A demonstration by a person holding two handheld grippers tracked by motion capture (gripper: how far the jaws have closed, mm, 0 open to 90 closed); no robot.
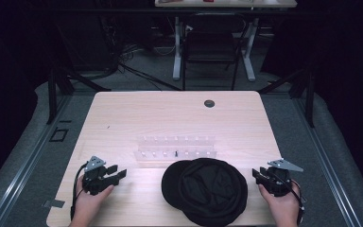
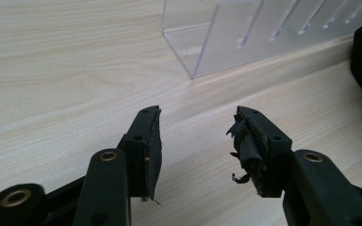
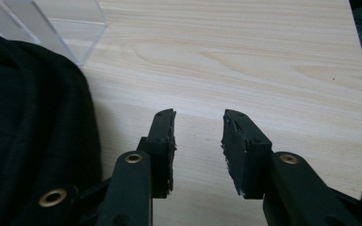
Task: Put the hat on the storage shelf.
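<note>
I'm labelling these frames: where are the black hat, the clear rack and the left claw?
black hat (image 1: 208, 190), high view, middle of its crown.
clear rack (image 1: 176, 147), high view, its centre.
left claw (image 1: 121, 172), high view, between its fingertips.

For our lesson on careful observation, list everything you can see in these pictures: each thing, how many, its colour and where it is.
black hats: seemingly two, overlapping, black, near edge of the table between the grippers
clear rack: one, transparent with slots, middle of the table, just behind the hats
table: one, light wood, centre of the scene
round hole: one, dark, far side of the tabletop
chair: one, black, beyond the table
far desk: one, white legs, behind the chair
left gripper: one, black, jaws open, near left of the table
right gripper: one, black, jaws open, near right
hands: two, holding the grippers
</note>
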